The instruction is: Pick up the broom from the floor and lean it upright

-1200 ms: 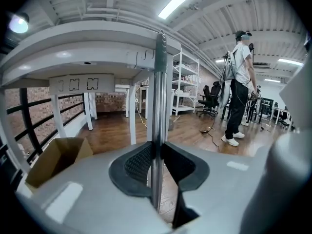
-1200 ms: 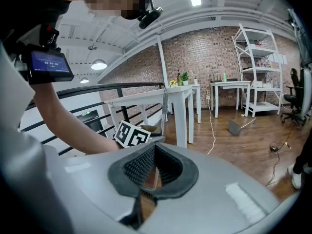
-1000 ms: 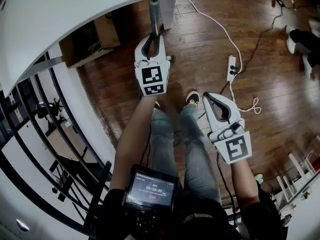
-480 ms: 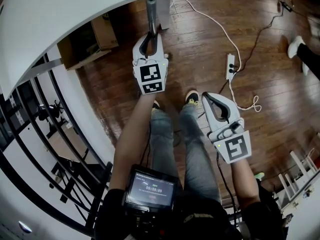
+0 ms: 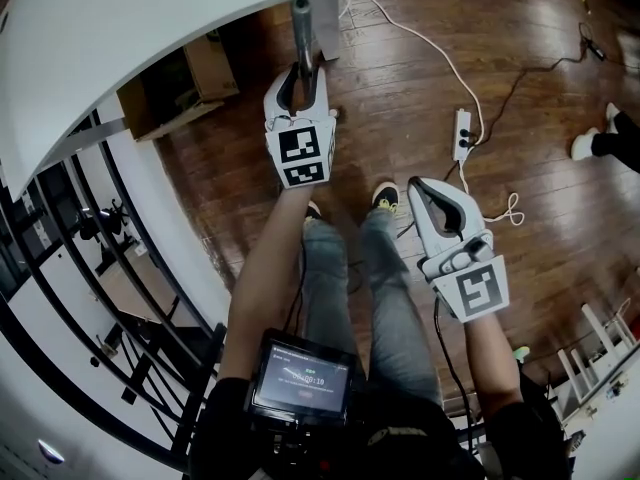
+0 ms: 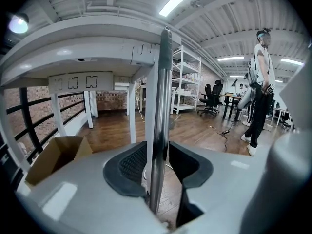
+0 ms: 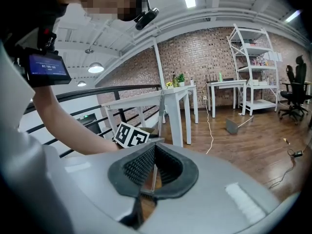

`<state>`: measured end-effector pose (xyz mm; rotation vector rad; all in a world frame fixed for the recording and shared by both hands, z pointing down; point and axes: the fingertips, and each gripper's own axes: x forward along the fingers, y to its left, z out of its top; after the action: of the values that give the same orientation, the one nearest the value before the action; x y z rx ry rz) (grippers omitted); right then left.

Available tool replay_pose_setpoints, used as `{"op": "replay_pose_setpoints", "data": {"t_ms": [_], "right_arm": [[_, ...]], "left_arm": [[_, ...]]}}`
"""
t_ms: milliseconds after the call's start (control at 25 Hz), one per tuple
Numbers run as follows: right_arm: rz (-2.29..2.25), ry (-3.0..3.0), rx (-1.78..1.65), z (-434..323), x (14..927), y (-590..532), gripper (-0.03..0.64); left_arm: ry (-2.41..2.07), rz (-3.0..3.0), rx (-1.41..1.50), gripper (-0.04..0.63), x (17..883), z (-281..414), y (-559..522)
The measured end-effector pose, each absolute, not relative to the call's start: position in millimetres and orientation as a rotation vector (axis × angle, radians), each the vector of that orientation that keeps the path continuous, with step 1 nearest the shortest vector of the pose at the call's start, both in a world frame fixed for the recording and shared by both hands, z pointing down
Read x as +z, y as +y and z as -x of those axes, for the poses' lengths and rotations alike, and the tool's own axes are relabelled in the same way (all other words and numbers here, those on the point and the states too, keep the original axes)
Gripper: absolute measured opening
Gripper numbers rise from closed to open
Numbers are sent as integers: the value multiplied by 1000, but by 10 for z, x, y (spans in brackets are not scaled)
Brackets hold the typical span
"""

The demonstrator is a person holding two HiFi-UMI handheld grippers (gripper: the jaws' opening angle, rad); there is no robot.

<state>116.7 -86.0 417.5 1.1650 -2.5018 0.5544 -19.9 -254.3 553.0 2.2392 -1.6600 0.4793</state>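
The risk sits with the left gripper: its jaws have just been opening, and they now stand narrowly apart with the broom handle between them, a sliver of gap showing on one side; nothing seems to be pressing on the pole. If its top has only a slight hold on the edge of the white table, the handle may slide along that edge and topple to the wooden floor. The right gripper hangs well apart, jaws closed on nothing, probably too far off to catch it.

The broom stands by the table, its long axis close to vertical; the handle's tip points up and appears to touch the table's edge; the brush end is hidden below.
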Motion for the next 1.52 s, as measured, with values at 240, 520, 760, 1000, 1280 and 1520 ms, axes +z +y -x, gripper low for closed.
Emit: {"op": "replay_pose_setpoints", "data": {"t_ms": [240,520,760,1000,1280,1520], "right_arm": [[-1156,-2509,540,-1181,4150,-856,5],[-1168,-2534,495,-1161,3861,-828,4],[-1145,-2601,437,-1064,3164,-740,5],[-1143,-2715,239,-851,2301,-688,5],[-1094,-2823,192,-613,1352,-705,5],[-1040,-2879,184,-343,859,-573,5]], "left_arm": [[-1629,-2260,509,266,5490,177,-2474],[-1558,-2343,610,285,5083,394,-1739],[-1561,-2377,585,267,3940,692,-970],[-1718,-2359,391,264,2625,994,-843],[-1852,-2390,183,207,1107,1020,-735],[-1805,-2527,84,15,382,920,-481]]}}
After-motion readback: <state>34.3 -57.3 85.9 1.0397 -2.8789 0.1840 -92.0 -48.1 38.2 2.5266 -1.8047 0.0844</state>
